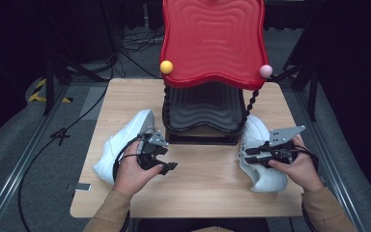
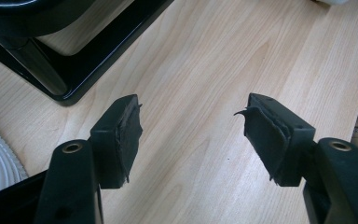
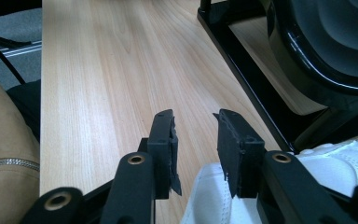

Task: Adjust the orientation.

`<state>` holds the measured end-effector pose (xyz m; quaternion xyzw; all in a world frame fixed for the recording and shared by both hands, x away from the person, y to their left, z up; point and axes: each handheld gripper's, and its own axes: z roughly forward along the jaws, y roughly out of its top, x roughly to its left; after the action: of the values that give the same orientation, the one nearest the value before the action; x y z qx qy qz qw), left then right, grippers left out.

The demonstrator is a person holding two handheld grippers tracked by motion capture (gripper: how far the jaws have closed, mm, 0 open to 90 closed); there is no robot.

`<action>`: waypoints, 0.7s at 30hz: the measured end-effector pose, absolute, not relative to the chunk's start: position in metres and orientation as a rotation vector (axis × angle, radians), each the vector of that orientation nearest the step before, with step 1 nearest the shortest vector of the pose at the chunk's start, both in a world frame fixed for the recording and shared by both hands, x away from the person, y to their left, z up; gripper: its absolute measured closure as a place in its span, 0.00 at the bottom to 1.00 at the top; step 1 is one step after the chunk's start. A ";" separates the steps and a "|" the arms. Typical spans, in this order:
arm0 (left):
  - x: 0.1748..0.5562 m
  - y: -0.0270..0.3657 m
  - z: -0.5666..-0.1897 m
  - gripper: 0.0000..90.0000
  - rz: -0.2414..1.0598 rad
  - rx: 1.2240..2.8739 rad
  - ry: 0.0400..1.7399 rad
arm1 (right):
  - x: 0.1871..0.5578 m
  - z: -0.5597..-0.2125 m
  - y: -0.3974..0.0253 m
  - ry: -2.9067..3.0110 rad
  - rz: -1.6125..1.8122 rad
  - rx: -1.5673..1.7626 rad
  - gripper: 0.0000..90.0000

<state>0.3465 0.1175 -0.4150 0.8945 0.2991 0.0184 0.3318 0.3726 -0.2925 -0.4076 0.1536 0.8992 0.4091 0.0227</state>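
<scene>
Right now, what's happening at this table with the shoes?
A person holds a claw in each hand over a wooden table. The left claw is open above bare wood, beside one white sneaker. The right claw is open just over the other white sneaker. Neither shoe is gripped. A two-tier rack stands behind.

Counter (image 1: pixel 198 188): light wood, rectangular, grain running lengthwise. Left white shoe (image 1: pixel 121 145) lies on it, just beside the left tongs (image 1: pixel 162 162) on their outer side, near the counter's left edge. Right white shoe (image 1: pixel 261 154) lies under the right tongs (image 1: pixel 251 157); its toe shows between their jaws in the right gripper view. Black rack base (image 1: pixel 200 137) stands on the counter beyond both tongs, between the shoes. Bare wood between the tongs.
</scene>
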 end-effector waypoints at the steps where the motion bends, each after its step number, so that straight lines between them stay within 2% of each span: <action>1: 0.346 0.118 -0.415 0.43 0.046 2.336 0.778 | 0.372 -0.408 -0.293 2.785 1.268 0.478 0.75; 4: 0.346 0.118 -0.414 0.45 0.040 2.337 0.770 | 0.373 -0.408 -0.293 2.786 1.267 0.473 0.75; 11: 0.346 0.121 -0.414 0.57 0.015 2.346 0.742 | 0.374 -0.410 -0.294 2.799 1.265 0.478 0.74; 15: 0.345 0.123 -0.413 0.77 -0.015 2.358 0.715 | 0.374 -0.410 -0.294 2.797 1.267 0.480 0.74; 16: 0.344 0.124 -0.413 0.77 -0.010 2.364 0.705 | 0.374 -0.409 -0.295 2.795 1.268 0.485 0.74; 19: 0.342 0.126 -0.411 0.99 -0.014 2.370 0.673 | 0.374 -0.409 -0.295 2.796 1.269 0.485 0.74; 21: 0.342 0.126 -0.410 1.00 -0.008 2.380 0.666 | 0.374 -0.410 -0.295 2.796 1.269 0.482 0.74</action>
<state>0.3417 0.1257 -0.4095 0.9095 0.2544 -0.0030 0.3287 0.3738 -0.2953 -0.4095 0.1551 0.8994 0.4083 0.0168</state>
